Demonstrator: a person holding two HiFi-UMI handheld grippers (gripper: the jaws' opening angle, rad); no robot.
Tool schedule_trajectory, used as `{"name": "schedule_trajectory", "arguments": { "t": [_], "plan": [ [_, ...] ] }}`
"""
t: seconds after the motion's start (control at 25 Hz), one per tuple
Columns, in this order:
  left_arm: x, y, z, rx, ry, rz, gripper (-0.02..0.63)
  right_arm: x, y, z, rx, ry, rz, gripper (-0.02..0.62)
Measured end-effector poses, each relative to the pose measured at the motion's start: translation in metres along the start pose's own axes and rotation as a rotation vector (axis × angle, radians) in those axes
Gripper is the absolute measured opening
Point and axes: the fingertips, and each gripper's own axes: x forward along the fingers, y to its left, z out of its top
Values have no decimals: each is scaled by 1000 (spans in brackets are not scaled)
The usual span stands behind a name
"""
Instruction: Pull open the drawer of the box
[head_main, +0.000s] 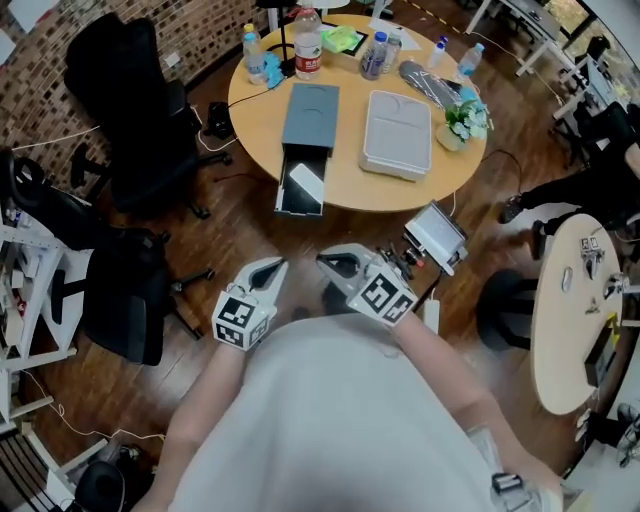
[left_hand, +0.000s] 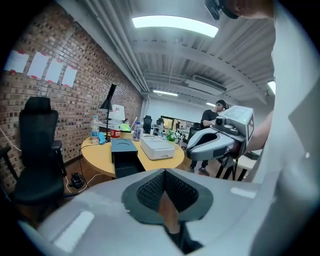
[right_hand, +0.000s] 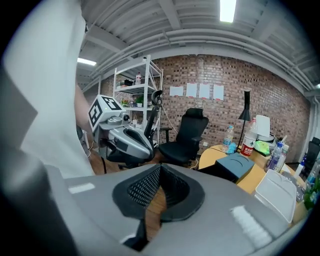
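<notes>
A dark grey box (head_main: 310, 113) lies on the round wooden table (head_main: 258, 120). Its drawer (head_main: 300, 188) stands pulled out past the table's near edge, with a white item inside. Both grippers hang well short of the table, close to the person's body and above the floor. My left gripper (head_main: 276, 267) is shut with nothing in it, and my right gripper (head_main: 324, 262) beside it is also shut and empty. In the left gripper view the jaws (left_hand: 164, 172) meet, and the box (left_hand: 123, 146) lies far ahead. The right gripper view shows its jaws (right_hand: 159, 170) closed and the box (right_hand: 241, 165) at right.
A light grey case (head_main: 398, 133) lies beside the box. Bottles (head_main: 308, 42) and a small plant (head_main: 464, 120) stand at the table's far side. Black office chairs (head_main: 135, 110) are at left, a white device (head_main: 435, 232) is near the right gripper, and a second table (head_main: 570, 310) is at right.
</notes>
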Motion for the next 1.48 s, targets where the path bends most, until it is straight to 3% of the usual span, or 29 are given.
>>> {"name": "schedule_trajectory", "arguments": {
  "t": [0.2, 0.36, 0.68, 1.48],
  "plan": [
    [-19, -9, 4, -59, -59, 2, 6, -15, 25, 6, 56, -7, 3, 4],
    [-31, -15, -1, -61, -64, -15, 6, -16, 38, 12, 123, -63, -8, 4],
    [-39, -28, -19, -65, -46, -36, 6, -18, 52, -1, 83, -1, -33, 3],
    [-23, -30, -29, -58, -3, -58, 6, -23, 44, -7, 110, -14, -80, 3]
  ]
}}
